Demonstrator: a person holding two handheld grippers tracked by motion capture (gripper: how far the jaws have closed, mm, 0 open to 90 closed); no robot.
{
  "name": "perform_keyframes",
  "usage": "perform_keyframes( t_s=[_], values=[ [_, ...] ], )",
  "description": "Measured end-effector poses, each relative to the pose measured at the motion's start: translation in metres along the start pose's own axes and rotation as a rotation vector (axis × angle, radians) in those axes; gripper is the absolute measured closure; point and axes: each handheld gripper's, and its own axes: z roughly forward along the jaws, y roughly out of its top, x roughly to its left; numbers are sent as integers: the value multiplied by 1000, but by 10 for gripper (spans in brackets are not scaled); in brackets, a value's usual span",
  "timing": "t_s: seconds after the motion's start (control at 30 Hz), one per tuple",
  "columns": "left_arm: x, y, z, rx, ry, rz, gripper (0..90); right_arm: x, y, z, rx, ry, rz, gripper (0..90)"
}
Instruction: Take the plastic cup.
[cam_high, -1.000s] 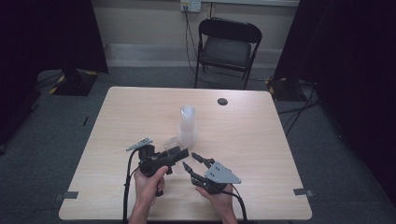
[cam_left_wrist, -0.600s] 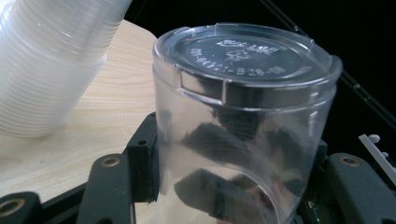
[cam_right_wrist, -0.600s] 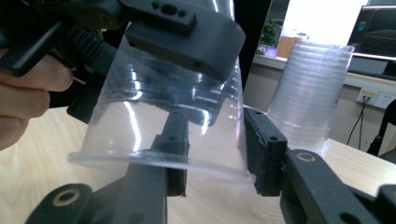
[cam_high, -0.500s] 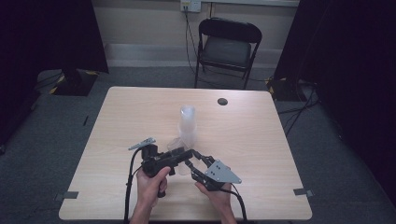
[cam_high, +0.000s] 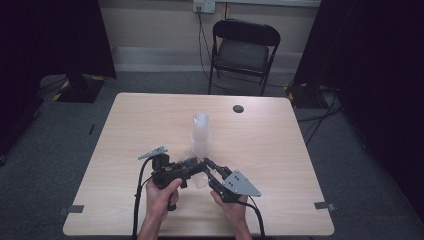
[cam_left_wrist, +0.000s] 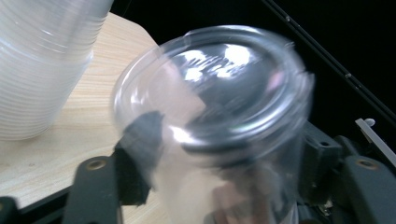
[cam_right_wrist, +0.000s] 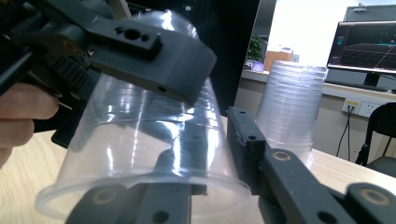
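A clear plastic cup (cam_high: 198, 179) (cam_left_wrist: 219, 93) (cam_right_wrist: 140, 140) lies on its side in the air between my two grippers, near the table's front edge. My left gripper (cam_high: 199, 167) (cam_left_wrist: 229, 158) has just been opening; its jaws stand loosely on either side of the cup, whose base faces its camera. My right gripper (cam_high: 210, 170) (cam_right_wrist: 219, 161) has just been closing and is shut on the cup near its rim. A tall stack of clear cups (cam_high: 201, 132) (cam_left_wrist: 42, 65) (cam_right_wrist: 292, 107) stands upright just behind, at the table's middle.
A small dark round object (cam_high: 238, 108) lies at the back right of the wooden table (cam_high: 280, 150). A black folding chair (cam_high: 243, 50) stands beyond the far edge. Both hands (cam_high: 162, 200) come in from the near edge.
The right gripper's jaws have narrowed around the cup, and the left gripper's jaws have spread apart from it. Both hands have stayed where they were.
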Motion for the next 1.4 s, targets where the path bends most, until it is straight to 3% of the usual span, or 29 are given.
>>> perform_keyframes(
  t_s=[0.37, 0.53, 0.57, 0.83, 1.0, 1.1, 1.17, 1.3, 1.4],
  values=[
    [4, 0, -5, -9, 60, 77, 242, -1, 1, -2, 25, 8, 13, 840],
    [8, 3, -7, -20, 64, 70, 231, 1, 0, 0, 41, 22, 19, 863],
    [9, 4, -8, -23, 61, 51, 231, 1, 0, 0, 46, 25, 17, 868],
    [10, 9, -12, -50, 58, 72, 215, 1, 1, -1, 46, 30, 20, 877],
    [12, 14, -17, -62, 100, 72, 233, -1, 2, -4, 44, 30, 26, 884],
    [13, 13, -16, -53, 152, 115, 213, -2, 3, -5, 40, 28, 36, 884],
    [13, 13, -17, -59, 148, 120, 214, -3, 3, -5, 48, 29, 39, 886],
    [12, 14, -19, -61, 181, 161, 214, -4, 3, -5, 68, 37, 43, 890],
    [12, 14, -21, -70, 201, 193, 209, -7, 3, -5, 91, 45, 74, 881]
  ],
)
